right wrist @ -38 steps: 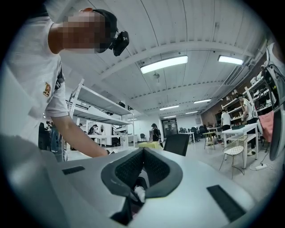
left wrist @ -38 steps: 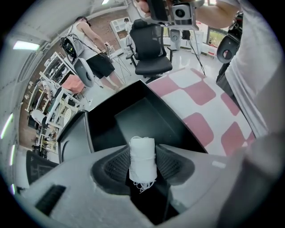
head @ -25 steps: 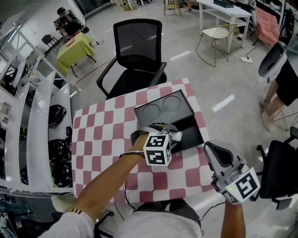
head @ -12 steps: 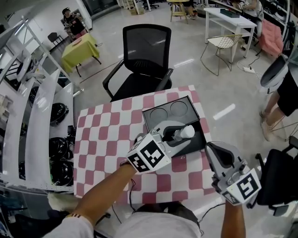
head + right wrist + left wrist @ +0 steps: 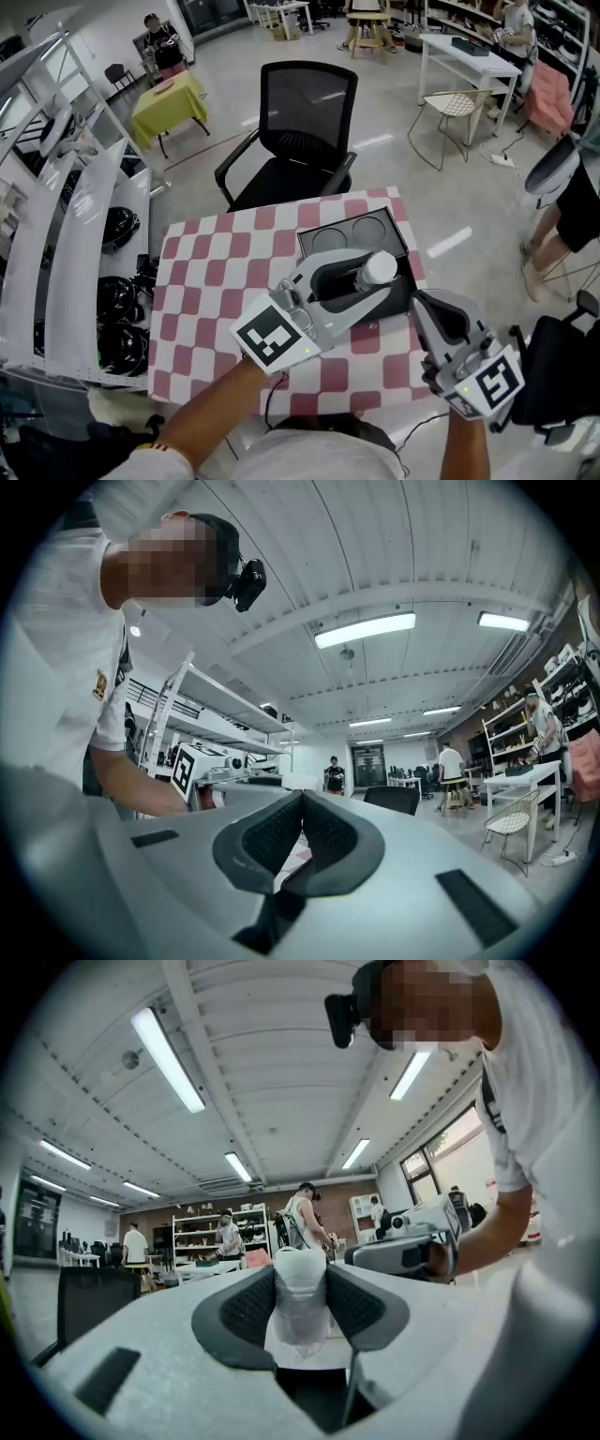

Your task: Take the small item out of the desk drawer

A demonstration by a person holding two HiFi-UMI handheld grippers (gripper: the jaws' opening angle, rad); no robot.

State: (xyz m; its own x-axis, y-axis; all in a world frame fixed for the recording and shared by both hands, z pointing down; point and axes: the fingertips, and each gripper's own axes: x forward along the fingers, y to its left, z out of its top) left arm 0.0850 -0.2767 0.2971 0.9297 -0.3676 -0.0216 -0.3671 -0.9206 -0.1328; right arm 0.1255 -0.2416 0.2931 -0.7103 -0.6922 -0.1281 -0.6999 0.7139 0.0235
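My left gripper [image 5: 368, 274] is shut on a small white, cap-topped item [image 5: 377, 269], held up in the air above the open drawer [image 5: 398, 298] of the black desk box [image 5: 349, 231]. In the left gripper view the item [image 5: 300, 1299] stands upright, squeezed between the two dark pads [image 5: 251, 1309], with my left gripper [image 5: 300, 1279] tilted up toward the ceiling. My right gripper [image 5: 422, 302] hangs off the table's right front corner; its jaws [image 5: 301, 803] meet at the tips with nothing between them.
The box sits on a pink-and-white checkered table [image 5: 216, 281]. A black office chair [image 5: 300, 122] stands behind the table. White racks with dark bowls [image 5: 112, 300] line the left side. A person [image 5: 562, 197] stands at the right.
My left gripper has risen out of the drawer with the white item in its jaws and tilted upward, toward the head camera. The right gripper has barely moved.
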